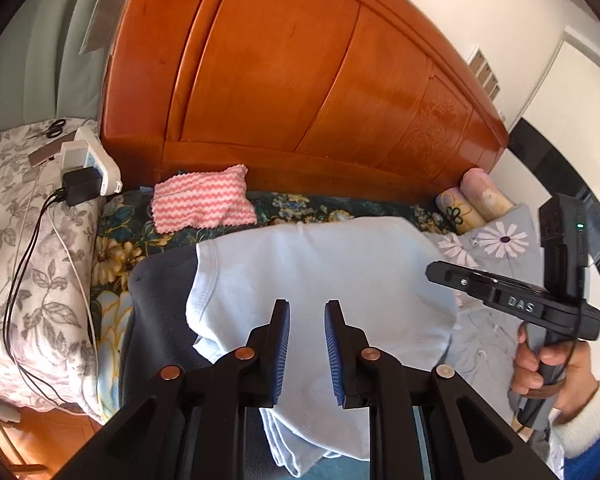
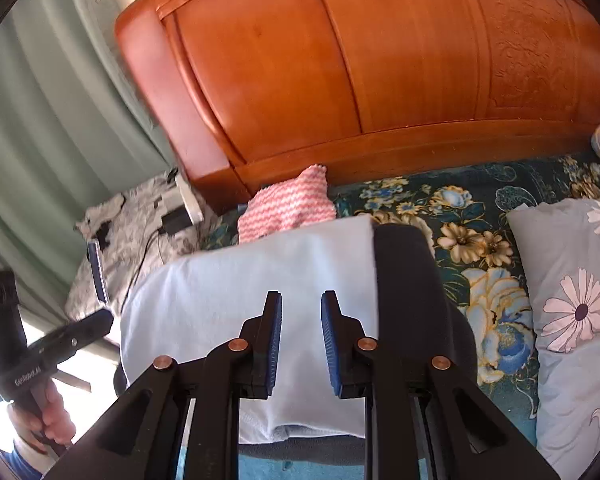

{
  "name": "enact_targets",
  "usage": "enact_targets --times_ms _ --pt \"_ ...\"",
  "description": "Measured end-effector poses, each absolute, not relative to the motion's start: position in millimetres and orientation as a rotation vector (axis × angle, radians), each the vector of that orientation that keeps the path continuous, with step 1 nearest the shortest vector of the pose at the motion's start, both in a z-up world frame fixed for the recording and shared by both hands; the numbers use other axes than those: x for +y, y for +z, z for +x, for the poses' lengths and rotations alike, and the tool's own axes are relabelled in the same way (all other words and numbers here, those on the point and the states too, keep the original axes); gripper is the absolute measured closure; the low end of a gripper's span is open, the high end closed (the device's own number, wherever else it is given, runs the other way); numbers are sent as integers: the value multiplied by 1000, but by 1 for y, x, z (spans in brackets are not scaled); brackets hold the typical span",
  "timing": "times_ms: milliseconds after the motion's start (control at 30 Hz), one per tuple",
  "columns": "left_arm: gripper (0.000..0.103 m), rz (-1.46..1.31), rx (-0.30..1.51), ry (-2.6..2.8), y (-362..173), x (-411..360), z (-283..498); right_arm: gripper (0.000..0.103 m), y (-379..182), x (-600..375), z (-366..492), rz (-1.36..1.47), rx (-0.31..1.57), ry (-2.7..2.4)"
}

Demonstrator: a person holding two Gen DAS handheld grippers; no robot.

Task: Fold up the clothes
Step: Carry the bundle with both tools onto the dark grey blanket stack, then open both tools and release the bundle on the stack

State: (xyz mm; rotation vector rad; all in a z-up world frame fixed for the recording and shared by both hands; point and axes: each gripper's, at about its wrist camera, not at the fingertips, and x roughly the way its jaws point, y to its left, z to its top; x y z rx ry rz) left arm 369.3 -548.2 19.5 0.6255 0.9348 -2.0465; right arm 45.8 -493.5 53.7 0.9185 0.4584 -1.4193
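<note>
**Both grippers hover over a folded light-blue garment**

The left gripper [image 1: 307, 312] points down at a slant over the folded light-blue garment [image 1: 320, 280], its blue-padded fingers [image 1: 281, 336] a little apart with nothing pinched between them. The right gripper [image 2: 300, 304] tilts down the same way over the same garment [image 2: 228, 300], its jaws likewise slightly spread and bare.

The garment lies on a dark grey cloth [image 1: 156, 312], which rests on the floral bedspread [image 2: 480, 240] before the wooden headboard [image 1: 300, 80]. A pink-and-white zigzag cloth [image 1: 202, 200] sits just beyond it, against the headboard's foot.

In the left wrist view, a hand [image 1: 548, 368] with a white cuff grips the right gripper's handle at the right edge. In the right wrist view, the other hand [image 2: 48, 412] wraps the left gripper's handle at lower left. A grey daisy-print pillow [image 2: 572, 320] lies on the right.
</note>
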Motion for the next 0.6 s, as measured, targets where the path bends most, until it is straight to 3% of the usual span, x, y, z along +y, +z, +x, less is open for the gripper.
enact_targets --times_ms 200,400,600 --pt "82 695 931 -1999 -11 -558 364 83 17 -505 48 968 515 -1477" --pt "82 687 903 -2008 8 -541 367 83 17 -499 50 985 472 -1509" --pt "63 656 872 -2039 19 -492 366 83 38 -456 71 932 447 -1554"
